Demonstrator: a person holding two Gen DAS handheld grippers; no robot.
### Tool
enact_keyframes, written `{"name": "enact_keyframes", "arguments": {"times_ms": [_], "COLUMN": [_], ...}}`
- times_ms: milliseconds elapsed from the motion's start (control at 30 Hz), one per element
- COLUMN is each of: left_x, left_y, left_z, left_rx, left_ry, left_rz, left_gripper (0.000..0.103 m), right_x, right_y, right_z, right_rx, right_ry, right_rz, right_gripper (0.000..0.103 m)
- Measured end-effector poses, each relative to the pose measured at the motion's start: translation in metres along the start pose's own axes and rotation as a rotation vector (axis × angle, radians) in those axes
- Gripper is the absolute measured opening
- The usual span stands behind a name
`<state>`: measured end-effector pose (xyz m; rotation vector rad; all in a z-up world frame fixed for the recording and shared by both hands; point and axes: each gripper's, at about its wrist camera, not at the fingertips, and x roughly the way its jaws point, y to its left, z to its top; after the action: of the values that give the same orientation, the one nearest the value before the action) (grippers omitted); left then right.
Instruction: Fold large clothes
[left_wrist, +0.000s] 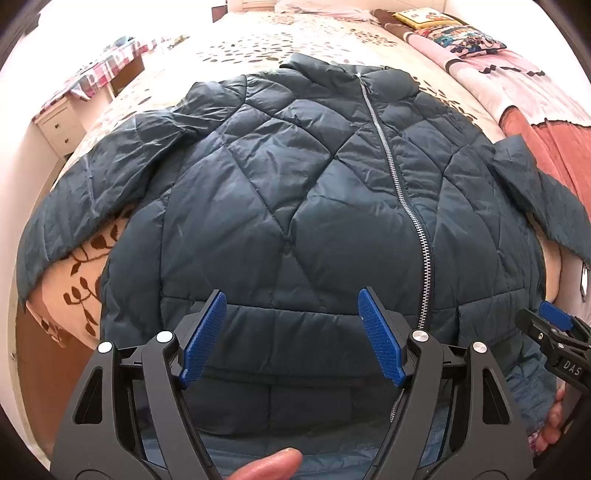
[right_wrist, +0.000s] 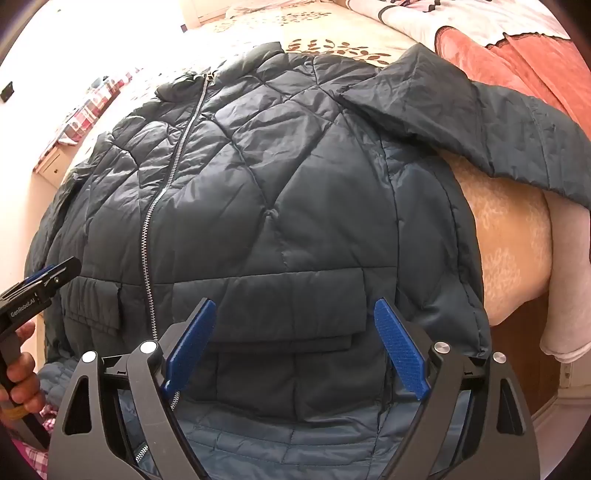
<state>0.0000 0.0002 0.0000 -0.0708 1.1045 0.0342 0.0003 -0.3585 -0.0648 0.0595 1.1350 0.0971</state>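
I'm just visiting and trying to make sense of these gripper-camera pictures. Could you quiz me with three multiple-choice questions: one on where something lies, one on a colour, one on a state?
1. Where does the jacket lie?
A. Spread on a bed
B. Hung on a door
C. Packed in a box

2. What colour are the gripper pads?
A. Red
B. Blue
C. Yellow

3. How is the jacket's zipper?
A. Fully undone, front flung open
B. Missing
C. Done up along the front

Answers:
1. A, the jacket is spread flat on the bedspread with leaf print, sleeves out to each side.
2. B, the pads on the left gripper and those of the right gripper are blue.
3. C, the silver zipper runs closed from collar toward hem.
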Motion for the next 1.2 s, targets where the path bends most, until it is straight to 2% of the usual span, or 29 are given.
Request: {"name": "enact_keyframes", "arguments": {"times_ms": [1200], "left_x": [0.0016], "left_y": [-0.0073], "left_z": [-0.0021], "left_rx": [0.011], "left_ry": [0.006], "left_rz": [-0.003], "left_gripper": [0.073], "right_x": [-0.0012], "right_y": [-0.0065], "right_z": [-0.0002], "right_rx": [0.025], "right_ry": [-0.004], "right_rz": [0.015], "right_gripper": [0.085]}}
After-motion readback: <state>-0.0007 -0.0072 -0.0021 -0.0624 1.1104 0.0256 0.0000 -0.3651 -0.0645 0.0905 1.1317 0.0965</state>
